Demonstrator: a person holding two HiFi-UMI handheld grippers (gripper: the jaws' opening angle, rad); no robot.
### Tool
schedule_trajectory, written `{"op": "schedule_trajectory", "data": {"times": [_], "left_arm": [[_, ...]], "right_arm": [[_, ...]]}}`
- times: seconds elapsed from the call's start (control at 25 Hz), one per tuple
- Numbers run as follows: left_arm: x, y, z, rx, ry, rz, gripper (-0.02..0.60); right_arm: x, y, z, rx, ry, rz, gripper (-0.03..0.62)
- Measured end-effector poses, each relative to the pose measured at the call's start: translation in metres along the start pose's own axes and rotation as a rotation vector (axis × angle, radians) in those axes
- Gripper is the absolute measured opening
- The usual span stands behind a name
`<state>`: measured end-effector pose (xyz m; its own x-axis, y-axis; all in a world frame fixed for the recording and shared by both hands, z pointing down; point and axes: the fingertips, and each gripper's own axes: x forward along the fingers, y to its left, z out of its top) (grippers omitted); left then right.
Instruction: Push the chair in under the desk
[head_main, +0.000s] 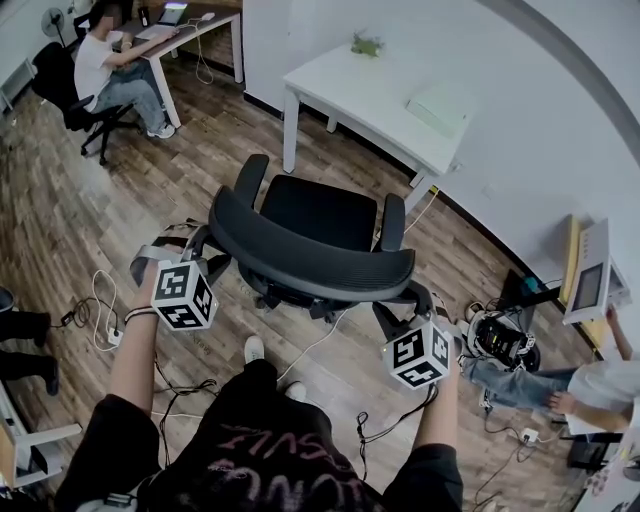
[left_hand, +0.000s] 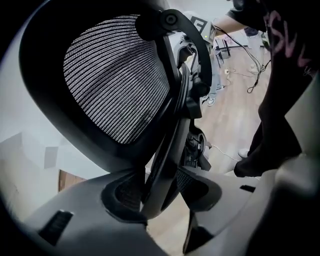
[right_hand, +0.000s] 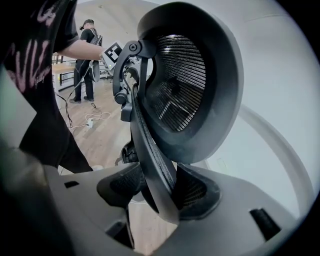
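Observation:
A black mesh office chair (head_main: 320, 212) stands on the wood floor, its seat facing the white desk (head_main: 370, 95) a short way beyond it. I stand behind its curved backrest (head_main: 300, 255). My left gripper (head_main: 205, 252) grips the backrest's left end and my right gripper (head_main: 405, 300) its right end. In the left gripper view, the left gripper (left_hand: 160, 186) has the thin backrest rim (left_hand: 172, 135) squeezed between its pads. In the right gripper view, the right gripper (right_hand: 157, 189) clamps the rim (right_hand: 150, 150) the same way. A mesh panel (right_hand: 182, 85) fills the view beyond it.
Cables (head_main: 100, 300) trail over the floor on both sides of my feet. A person (head_main: 110, 70) sits at another desk at the far left. Someone else (head_main: 540, 385) sits on the floor at the right, near a cabinet (head_main: 590, 270) by the white wall.

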<state>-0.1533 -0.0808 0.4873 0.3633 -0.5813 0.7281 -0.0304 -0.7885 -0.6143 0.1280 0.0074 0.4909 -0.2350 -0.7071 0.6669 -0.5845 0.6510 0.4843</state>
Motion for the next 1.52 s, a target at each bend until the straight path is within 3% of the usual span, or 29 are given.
{"op": "schedule_trajectory", "data": {"times": [0.88, 1.52], "left_arm": [[0.08, 0.095, -0.02, 0.075, -0.131, -0.04, 0.21], [0.127, 0.146, -0.014, 0.092, -0.171, -0.051, 0.213]], "right_arm": [[0.074, -0.059, 0.024, 0.111, 0.094, -0.069, 0.244], [0.111, -0.103, 0.025, 0.12, 0.121, -0.113, 0.244]]}}
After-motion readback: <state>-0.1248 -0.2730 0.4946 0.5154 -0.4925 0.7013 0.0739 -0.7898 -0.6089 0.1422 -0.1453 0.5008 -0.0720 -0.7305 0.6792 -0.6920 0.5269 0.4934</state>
